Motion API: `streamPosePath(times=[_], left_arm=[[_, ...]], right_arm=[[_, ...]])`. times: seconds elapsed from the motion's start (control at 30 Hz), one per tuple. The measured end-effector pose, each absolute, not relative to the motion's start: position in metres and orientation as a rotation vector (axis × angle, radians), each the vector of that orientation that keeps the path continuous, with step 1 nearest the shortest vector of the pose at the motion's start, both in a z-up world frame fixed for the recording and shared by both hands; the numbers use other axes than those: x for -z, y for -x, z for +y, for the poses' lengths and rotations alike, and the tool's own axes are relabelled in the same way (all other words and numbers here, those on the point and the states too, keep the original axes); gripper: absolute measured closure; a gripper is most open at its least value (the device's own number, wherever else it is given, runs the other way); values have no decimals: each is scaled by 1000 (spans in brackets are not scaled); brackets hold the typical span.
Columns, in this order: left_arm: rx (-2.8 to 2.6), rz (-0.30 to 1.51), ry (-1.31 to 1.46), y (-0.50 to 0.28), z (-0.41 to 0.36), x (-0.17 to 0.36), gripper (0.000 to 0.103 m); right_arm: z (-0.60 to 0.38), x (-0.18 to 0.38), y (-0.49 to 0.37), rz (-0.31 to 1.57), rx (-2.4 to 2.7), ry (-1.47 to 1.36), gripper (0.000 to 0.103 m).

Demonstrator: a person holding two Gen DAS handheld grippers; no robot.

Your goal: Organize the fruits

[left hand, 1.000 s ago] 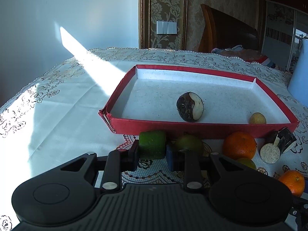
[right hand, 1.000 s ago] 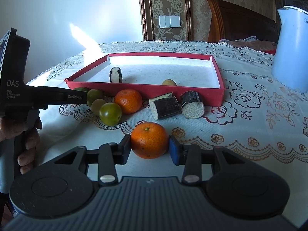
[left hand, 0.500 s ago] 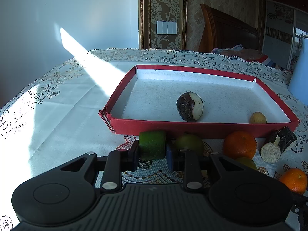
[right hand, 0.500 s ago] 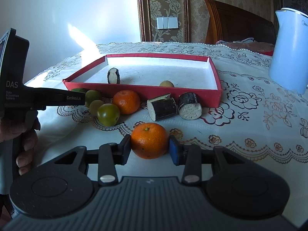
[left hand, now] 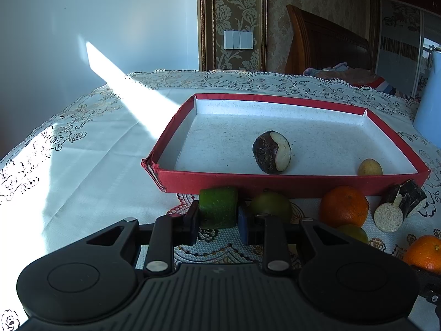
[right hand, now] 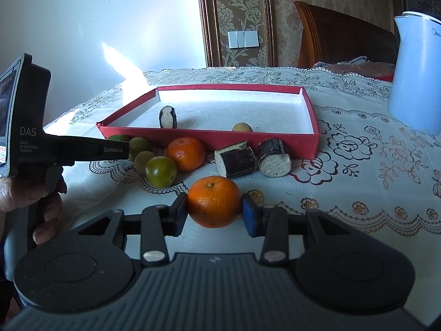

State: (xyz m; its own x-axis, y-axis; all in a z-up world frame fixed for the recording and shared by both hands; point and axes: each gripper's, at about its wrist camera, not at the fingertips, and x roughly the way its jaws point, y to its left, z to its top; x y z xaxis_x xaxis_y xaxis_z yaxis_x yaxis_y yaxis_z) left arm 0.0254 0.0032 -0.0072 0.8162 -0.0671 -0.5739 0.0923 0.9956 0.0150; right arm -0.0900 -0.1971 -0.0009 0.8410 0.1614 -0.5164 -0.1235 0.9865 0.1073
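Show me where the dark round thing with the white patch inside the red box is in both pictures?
Left wrist view: the dark round piece lies in the middle of the red box, just beyond its near wall.
Right wrist view: the same piece sits in the box's left part, small and farther off.
Shared landmark: the small yellow fruit in the box.

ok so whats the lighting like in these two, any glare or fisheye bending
Left wrist view: a hard sunbeam blows out the tablecloth at left, while the red tray front wall sits in shadow. Right wrist view: glare on the wall and the tray's far corner; the orange is sharp and evenly lit. Both views: the door frame bows from fisheye distortion.
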Motion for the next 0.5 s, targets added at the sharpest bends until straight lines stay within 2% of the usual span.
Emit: streamPosePath(times=[0.5], left_arm=[[73,587,-59,-22,0,6,76]], right_arm=[[-187,-10,84,523,-182,-51,65]])
